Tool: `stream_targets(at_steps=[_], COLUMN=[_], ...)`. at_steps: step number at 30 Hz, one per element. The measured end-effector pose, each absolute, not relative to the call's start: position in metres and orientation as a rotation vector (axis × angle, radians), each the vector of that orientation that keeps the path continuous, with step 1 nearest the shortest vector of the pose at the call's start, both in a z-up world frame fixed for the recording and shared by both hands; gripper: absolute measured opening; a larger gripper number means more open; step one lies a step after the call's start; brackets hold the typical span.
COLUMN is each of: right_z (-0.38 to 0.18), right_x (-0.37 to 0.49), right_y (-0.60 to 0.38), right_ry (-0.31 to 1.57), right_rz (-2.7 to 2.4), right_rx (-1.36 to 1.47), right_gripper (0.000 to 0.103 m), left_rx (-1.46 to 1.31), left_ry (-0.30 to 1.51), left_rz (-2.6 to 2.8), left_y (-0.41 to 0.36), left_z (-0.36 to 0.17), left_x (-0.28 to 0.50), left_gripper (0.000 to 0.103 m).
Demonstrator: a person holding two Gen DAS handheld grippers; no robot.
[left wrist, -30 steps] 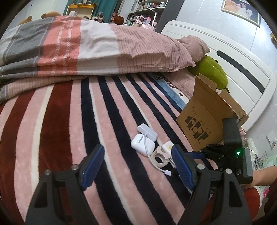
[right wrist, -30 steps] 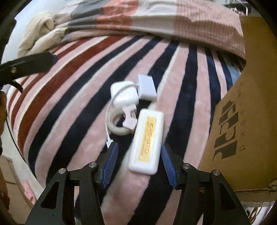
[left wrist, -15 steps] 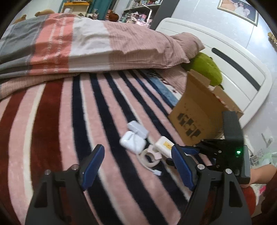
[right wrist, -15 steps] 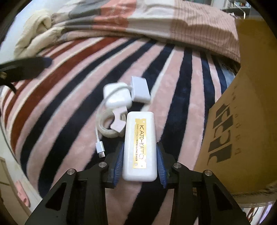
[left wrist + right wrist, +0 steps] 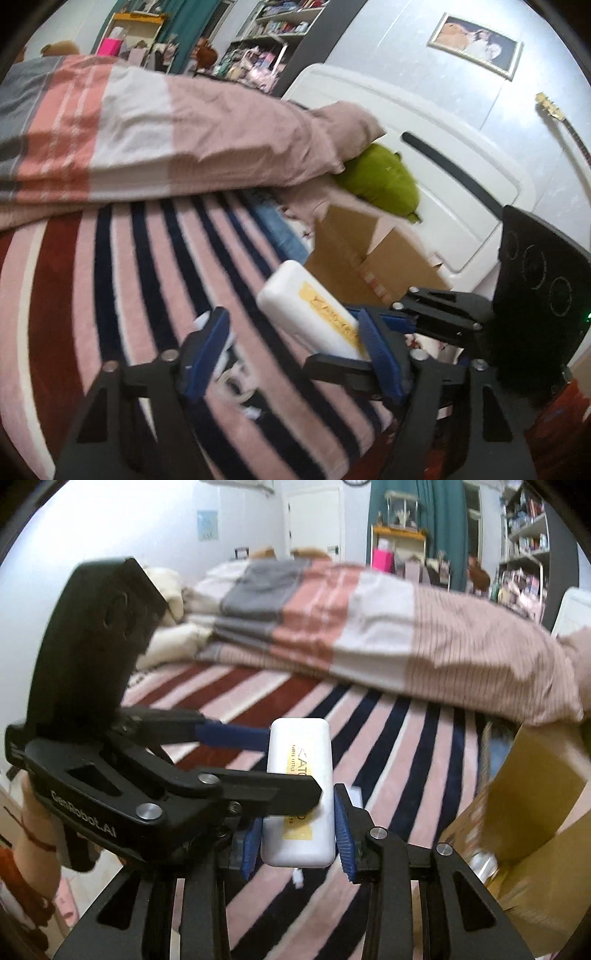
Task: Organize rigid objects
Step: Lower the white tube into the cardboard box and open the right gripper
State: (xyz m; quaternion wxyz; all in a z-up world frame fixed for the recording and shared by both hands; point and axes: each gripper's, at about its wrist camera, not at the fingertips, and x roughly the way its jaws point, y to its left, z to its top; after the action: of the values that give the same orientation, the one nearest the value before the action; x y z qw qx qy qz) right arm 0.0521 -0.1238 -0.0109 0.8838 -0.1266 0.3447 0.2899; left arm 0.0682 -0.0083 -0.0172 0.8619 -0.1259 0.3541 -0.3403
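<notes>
My right gripper (image 5: pixel 297 834) is shut on a white flat case with a gold label (image 5: pixel 299 775) and holds it in the air above the striped blanket (image 5: pixel 388 738). The left gripper (image 5: pixel 291 317) reaches in from the left. Its jaws are closing with the case's far end (image 5: pixel 310 306) between them. The case lies close to one blue pad (image 5: pixel 376 350), and the other pad (image 5: pixel 207 347) stands clear of it. Below, on the blanket, a blurred white cable and small white items (image 5: pixel 236 384) remain, partly hidden by the fingers.
An open cardboard box (image 5: pixel 369 254) (image 5: pixel 535 812) stands at the right on the bed, near the white headboard (image 5: pixel 443 184). A green plush (image 5: pixel 380 181) and a folded striped duvet (image 5: pixel 184 140) lie behind. A person's hand (image 5: pixel 33 834) holds the left gripper.
The right gripper closed on the white case and lifted it off the blanket. The left gripper rose, swung toward the case, and its fingers narrowed around it.
</notes>
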Motion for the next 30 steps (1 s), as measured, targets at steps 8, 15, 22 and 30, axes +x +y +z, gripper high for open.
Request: stream_targets(at_steps=[8, 15, 22, 30], right_z=[0.019, 0.025, 0.016, -0.010], right_x=[0.060, 0.076, 0.100, 0.117], right_y=[-0.161, -0.223, -0.273, -0.291], right_ry=[0.689, 0.757, 0.879, 1.017], right_rz=[0.552, 0.449, 0.352, 0.275], right_rx=[-0.238, -0.130, -0.044, -0.032], right_gripper=[0.031, 0.031, 0.031, 0.032], left_rx=[-0.197, -0.107, -0.009, 0.080], left_ry=[0.720, 0.826, 0.965, 0.999], left_rz=[-0.768, -0.824, -0.815, -0.787], left_y=[-0.066, -0.143, -0.200, -0.209], left_z=[0.019, 0.024, 0.011, 0.004], left_x=[0.087, 0.119, 0.146, 0.143], left_gripper=[0.039, 0.039, 0.040, 0.068])
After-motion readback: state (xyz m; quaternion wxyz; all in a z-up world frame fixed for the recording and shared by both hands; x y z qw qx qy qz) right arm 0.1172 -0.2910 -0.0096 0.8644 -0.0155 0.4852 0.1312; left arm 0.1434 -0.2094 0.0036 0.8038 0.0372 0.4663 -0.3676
